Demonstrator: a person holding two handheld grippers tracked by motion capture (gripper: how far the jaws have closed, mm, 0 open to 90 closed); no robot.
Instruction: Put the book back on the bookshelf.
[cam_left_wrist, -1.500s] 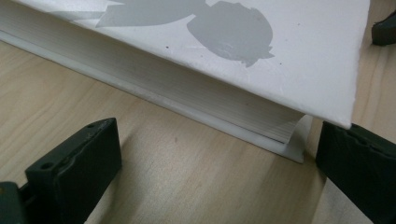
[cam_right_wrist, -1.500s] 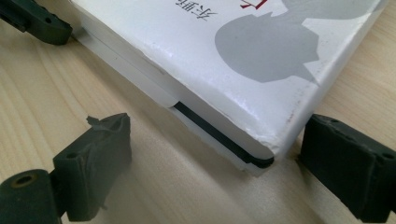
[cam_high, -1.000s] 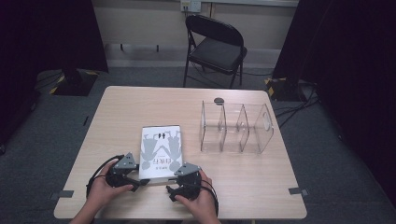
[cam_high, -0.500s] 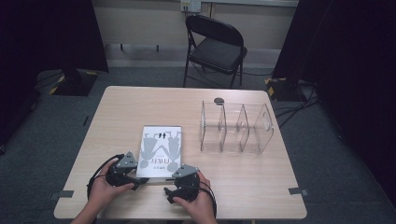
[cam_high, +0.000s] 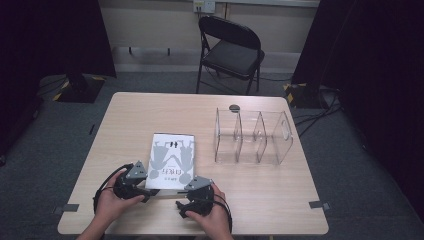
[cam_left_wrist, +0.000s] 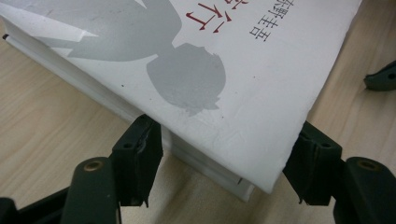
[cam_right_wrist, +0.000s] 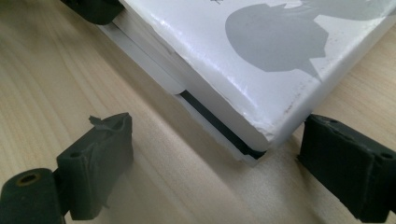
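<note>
Bracketing the book's (cam_high: 171, 160) near corners, left claw (cam_left_wrist: 224, 172) pinches one corner while right claw (cam_right_wrist: 210, 172) stands open, seemingly to lift it off the surface (cam_high: 260, 195).

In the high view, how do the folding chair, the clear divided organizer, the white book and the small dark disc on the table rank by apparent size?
1. folding chair, though it stands farthest from the camera
2. clear divided organizer
3. white book, close to the organizer, so that order is unsure
4. small dark disc, clearly smallest
</note>
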